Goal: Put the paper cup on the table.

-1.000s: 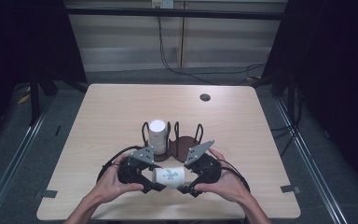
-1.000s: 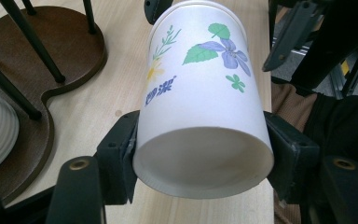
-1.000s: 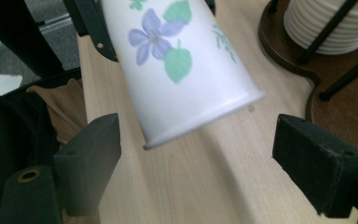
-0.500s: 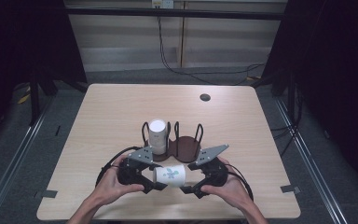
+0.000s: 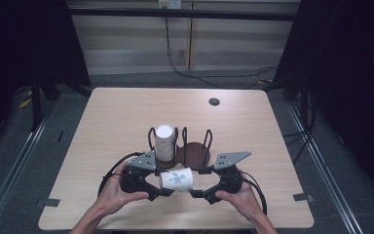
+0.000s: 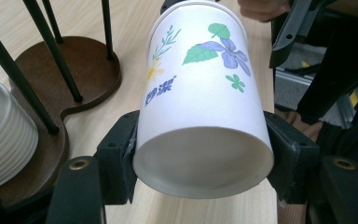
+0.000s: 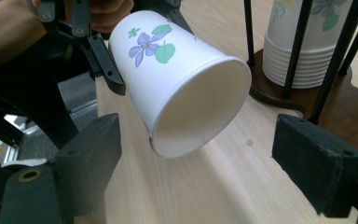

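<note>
A white paper cup (image 5: 177,179) printed with a purple flower, green leaves and a yellow sprig is shown lying on its side in the lower centre of the high view, raised off the tabletop. It is clamped at its base end between the jaws of the left gripper (image 6: 200,154). Its open mouth is presented to the right gripper (image 7: 214,161), whose jaws are spread wide and clear of the rim. In the right gripper view the cup (image 7: 177,79) is seen tilted, mouth towards lower right.
</note>
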Available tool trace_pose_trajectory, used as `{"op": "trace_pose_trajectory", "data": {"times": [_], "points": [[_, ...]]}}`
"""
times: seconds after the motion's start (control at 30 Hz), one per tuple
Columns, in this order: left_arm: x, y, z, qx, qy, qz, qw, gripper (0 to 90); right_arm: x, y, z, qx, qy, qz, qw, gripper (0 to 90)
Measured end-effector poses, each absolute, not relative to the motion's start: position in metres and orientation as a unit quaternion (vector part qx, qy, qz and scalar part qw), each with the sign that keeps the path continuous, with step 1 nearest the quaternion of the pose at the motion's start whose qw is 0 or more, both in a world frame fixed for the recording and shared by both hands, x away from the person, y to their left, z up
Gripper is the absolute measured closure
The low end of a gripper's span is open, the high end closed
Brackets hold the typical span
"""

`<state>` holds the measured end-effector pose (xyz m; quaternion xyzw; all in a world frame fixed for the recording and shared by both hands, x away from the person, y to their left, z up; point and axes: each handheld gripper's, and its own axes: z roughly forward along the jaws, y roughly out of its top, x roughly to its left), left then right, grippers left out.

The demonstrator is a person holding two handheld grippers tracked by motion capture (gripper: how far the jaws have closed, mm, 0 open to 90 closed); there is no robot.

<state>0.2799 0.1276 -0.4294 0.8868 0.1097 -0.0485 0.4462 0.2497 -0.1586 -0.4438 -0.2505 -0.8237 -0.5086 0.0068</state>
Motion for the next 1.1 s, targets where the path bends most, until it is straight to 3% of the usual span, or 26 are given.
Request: {"op": "trace_pose_trajectory", "data": {"times": [0.5, 1.1], "points": [[0.274, 0.128, -0.423, 0.866, 0.101, -0.059, 0.486, 36.4, 0.248, -0.159, -0.440, -0.236, -0.794, -0.560, 0.010, 13.7], [0.272, 0.126, -0.418, 0.858, 0.089, -0.066, 0.502, 36.3, 0.253, -0.149, -0.442, -0.223, -0.779, -0.585, 0.045, 15.0]]}}
